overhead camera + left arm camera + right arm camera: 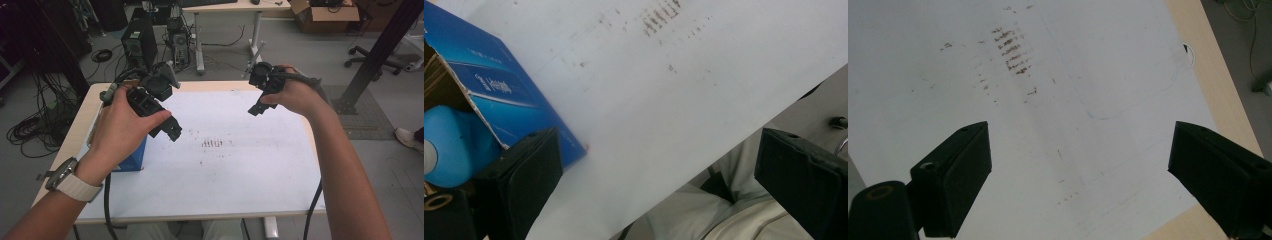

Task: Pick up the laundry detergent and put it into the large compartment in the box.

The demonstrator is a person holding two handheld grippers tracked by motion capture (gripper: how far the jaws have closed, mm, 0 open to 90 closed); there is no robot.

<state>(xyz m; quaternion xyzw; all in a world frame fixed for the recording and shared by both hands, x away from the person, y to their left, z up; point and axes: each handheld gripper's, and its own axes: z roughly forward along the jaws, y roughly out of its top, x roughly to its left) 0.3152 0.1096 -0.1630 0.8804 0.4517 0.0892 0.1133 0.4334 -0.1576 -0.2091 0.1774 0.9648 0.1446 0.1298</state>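
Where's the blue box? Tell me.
In the high view the blue box sits at the table's left edge on the white sheet, under the left hand.

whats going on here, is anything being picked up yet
Not yet. A person holds a gripper in each hand above a table covered by a white sheet. Both the left gripper and the right gripper are open and empty, raised off the surface. A blue box sits at the left side of the sheet, opened, with a light blue bottle-like item showing inside it. The left gripper hangs close beside that box. The sheet carries some brown smudges near its middle.
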